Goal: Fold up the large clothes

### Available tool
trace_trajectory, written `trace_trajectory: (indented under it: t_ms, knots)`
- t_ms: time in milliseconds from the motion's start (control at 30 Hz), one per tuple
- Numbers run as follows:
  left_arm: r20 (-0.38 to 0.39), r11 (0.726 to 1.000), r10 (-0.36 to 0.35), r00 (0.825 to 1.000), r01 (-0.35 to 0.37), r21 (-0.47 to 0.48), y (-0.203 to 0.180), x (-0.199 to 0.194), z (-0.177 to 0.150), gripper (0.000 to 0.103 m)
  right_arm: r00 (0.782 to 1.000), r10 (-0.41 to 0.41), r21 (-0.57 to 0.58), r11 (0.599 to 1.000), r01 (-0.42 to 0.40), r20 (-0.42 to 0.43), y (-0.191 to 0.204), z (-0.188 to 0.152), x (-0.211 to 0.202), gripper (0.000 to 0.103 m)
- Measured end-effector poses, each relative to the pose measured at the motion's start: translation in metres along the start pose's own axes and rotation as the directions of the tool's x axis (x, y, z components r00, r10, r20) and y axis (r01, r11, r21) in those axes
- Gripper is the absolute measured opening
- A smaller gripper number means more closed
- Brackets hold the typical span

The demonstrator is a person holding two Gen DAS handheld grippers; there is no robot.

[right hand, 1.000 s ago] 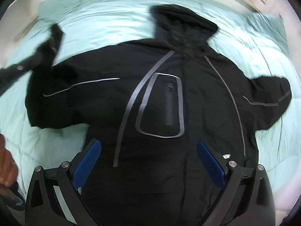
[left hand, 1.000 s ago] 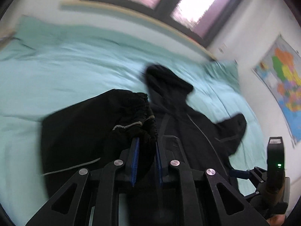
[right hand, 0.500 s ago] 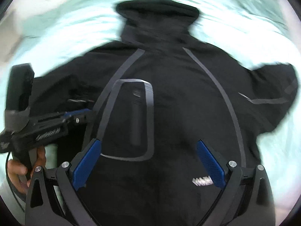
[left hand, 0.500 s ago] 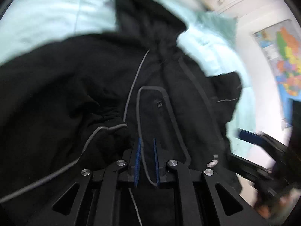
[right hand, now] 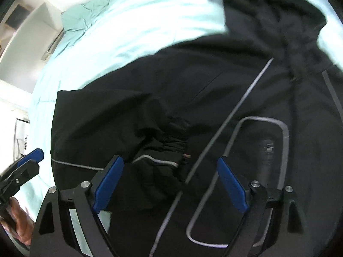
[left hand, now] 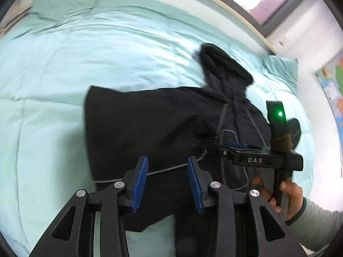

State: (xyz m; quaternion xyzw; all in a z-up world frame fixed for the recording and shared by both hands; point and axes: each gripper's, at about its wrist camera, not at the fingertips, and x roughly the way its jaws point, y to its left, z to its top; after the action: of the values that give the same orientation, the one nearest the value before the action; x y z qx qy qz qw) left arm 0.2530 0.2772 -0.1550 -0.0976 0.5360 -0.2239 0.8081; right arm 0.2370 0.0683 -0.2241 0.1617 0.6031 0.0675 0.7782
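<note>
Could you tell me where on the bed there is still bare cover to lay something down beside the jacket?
Bare bed cover runs wide between the jacket's folded edge, the rumpled far corner and the window-side edge. A narrow strip lies beyond the hood. Near the chest it is crowded: the right tool hovers there, the left tool beside it.

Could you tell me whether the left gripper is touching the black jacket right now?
Cannot tell. In the left wrist view the left gripper is open with nothing pinched between its pads, but the black jacket lies right beneath them, so no gap or contact shows plainly.
</note>
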Motion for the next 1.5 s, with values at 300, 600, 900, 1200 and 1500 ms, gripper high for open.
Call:
trace_trajectory:
  t_ms: [300,600,900,1200,1500]
  knots:
    - [0.013,0.998,0.049,0.999,-0.049,0.046,-0.022,0.015,0.018,0.039,0.991,-0.047,-0.065,0.996,0.055,0.127,0.012,-0.014,-0.042,0.036]
    - [0.004,0.976,-0.035,0.999,0.033,0.217,-0.098,0.044,0.040,0.039,0.873,-0.361,0.041,0.929,0.369,0.328,-0.075,-0.036,-0.200,0.035]
    - [-0.115,0.971,0.057,0.992,-0.028,0.236,-0.132,0.156,0.043,0.039,0.765,-0.628,0.243,0.771,0.588,0.140,-0.224,-0.052,-0.189,0.035]
    - [-0.162,0.956,0.194,0.968,-0.150,0.251,-0.123,0.192,0.041,0.039,0.772,-0.634,0.191,0.753,0.630,-0.047,-0.262,-0.060,-0.109,0.043]
    - [-0.119,0.956,0.046,0.992,-0.010,0.292,-0.151,0.111,0.019,0.040,0.882,-0.427,0.211,0.898,0.387,0.200,-0.179,-0.069,-0.182,0.077]
